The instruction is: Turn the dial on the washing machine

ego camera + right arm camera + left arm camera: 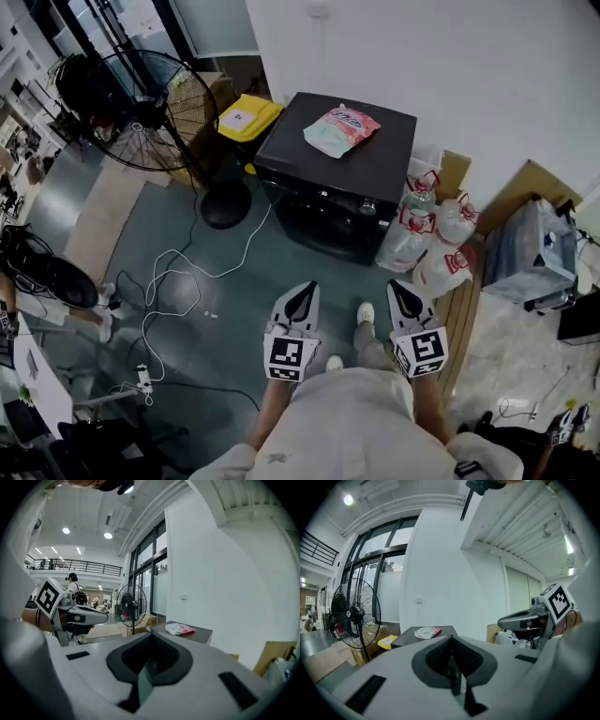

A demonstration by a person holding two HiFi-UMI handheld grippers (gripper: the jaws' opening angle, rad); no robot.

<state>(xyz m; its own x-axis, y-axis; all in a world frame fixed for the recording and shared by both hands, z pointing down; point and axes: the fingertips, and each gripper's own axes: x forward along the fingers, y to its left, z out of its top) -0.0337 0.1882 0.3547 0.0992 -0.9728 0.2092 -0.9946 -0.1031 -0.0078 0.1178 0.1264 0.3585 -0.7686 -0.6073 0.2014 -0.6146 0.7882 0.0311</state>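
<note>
The person stands on the grey floor (234, 319) facing a black washing machine (328, 187) set against the white wall (450, 75), with open floor between them and it. Both arms are held out in front at about the same height. The left gripper (302, 292) has its jaws pressed together with nothing between them, which its own view shows plainly, the dark pads meeting in one line. The right gripper (405, 291) is the same, jaws closed and empty. Neither is touching anything, and both point toward the machine from well back. On the machine's front panel, near its right end, there is a small pale round knob (367, 207) that looks like the dial, though from here it is too small to be sure. A pink and white pouch (342, 129) lies flat on the machine's lid. Just left of the machine is a yellow-lidded bin (248, 118), and beyond that a big black floor fan (141, 108) on a round base. A white cable (187, 274) loops across the floor in front of the fan. To the right of the machine, clear bags with red handles (433, 239) are bunched together next to some cardboard (530, 187).
</note>
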